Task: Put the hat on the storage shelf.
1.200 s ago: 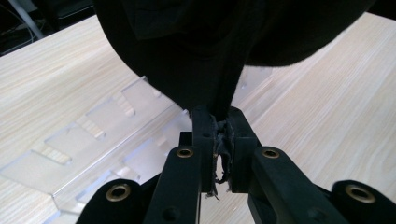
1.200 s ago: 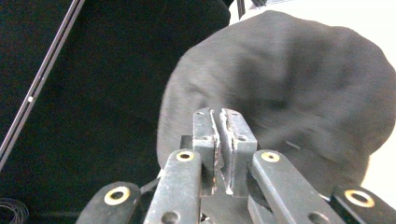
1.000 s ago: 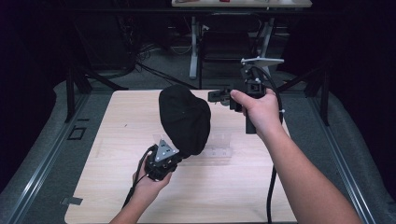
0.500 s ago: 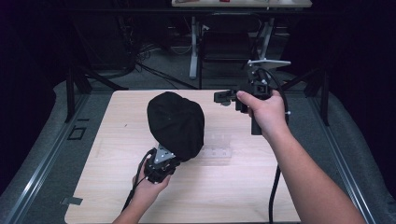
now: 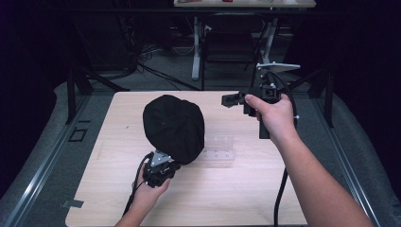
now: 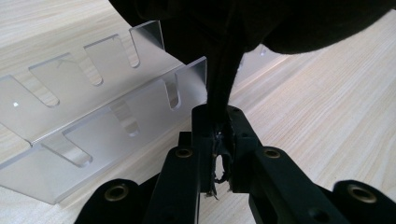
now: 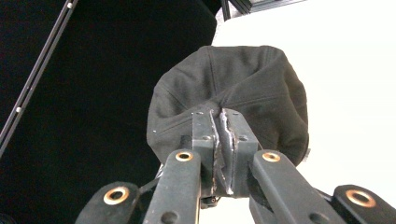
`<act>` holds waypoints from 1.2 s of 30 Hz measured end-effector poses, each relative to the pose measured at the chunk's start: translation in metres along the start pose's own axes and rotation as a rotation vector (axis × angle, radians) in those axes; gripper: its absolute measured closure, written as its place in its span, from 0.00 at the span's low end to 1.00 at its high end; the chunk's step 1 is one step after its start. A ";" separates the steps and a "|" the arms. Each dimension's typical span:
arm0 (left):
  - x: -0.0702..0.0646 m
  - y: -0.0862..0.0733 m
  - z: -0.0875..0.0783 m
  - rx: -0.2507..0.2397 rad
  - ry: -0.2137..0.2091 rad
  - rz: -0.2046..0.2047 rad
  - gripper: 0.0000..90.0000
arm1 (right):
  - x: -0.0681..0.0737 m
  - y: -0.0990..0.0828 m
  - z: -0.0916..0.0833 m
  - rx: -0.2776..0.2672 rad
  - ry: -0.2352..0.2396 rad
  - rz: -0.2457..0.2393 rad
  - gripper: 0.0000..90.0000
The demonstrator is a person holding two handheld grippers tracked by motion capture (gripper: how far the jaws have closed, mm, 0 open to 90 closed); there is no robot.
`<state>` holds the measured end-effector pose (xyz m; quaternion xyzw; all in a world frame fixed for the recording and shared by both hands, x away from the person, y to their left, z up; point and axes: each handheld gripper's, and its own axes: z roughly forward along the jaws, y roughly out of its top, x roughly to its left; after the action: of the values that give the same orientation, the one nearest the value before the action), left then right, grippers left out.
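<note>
Cap pinched in left jaws above counter

Left gripper (image 5: pixel 163 166) has its jaws pinching a fold of the black cap (image 5: pixel 174 127), which hangs above the counter (image 5: pixel 113 198), over the near end of a clear slotted rack (image 6: pixel 88 135). Right gripper (image 5: pixel 234 100) is held well apart at the far right side, raised off the counter, jaws pressed together with nothing between them, aimed toward the cap.

Black cap (image 5: pixel 174 126) held upright above clear slotted rack (image 5: pixel 218 150)
</note>
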<state>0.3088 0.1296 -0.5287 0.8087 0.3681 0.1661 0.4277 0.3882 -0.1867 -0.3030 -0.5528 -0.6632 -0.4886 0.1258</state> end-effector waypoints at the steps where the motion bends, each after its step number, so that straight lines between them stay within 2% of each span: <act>1: 0.000 -0.001 0.000 -0.002 0.000 -0.003 0.94 | 0.000 0.000 0.000 0.001 -0.001 0.004 0.93; 3: 0.001 -0.002 -0.001 -0.007 0.009 -0.013 0.94 | -0.001 0.000 0.000 0.005 -0.008 0.001 0.93; 6: 0.003 -0.003 0.000 -0.011 -0.008 -0.016 0.93 | -0.002 -0.001 -0.001 0.006 -0.013 -0.003 0.93; 10: 0.004 -0.004 -0.002 -0.009 -0.006 -0.026 0.91 | -0.002 -0.001 -0.001 0.009 -0.030 -0.007 0.93; 21: 0.009 -0.005 -0.013 -0.027 0.001 -0.063 0.76 | -0.001 -0.011 0.002 0.011 -0.160 -0.089 0.91; 25: 0.013 -0.008 -0.020 -0.026 0.009 -0.078 0.68 | -0.007 -0.015 0.001 0.014 -0.180 -0.090 0.91; 28: 0.016 -0.010 -0.024 -0.037 0.012 -0.101 0.64 | -0.012 -0.019 -0.001 0.010 -0.195 -0.091 0.91; 31: 0.018 -0.012 -0.029 -0.035 0.010 -0.107 0.61 | -0.015 -0.022 -0.003 0.010 -0.209 -0.096 0.90; 36: 0.022 -0.017 -0.037 -0.045 0.008 -0.120 0.59 | -0.021 -0.031 -0.008 0.009 -0.245 -0.120 0.89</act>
<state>0.2939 0.1728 -0.5221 0.7747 0.4136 0.1518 0.4536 0.3660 -0.2032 -0.3300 -0.5672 -0.7075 -0.4212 0.0169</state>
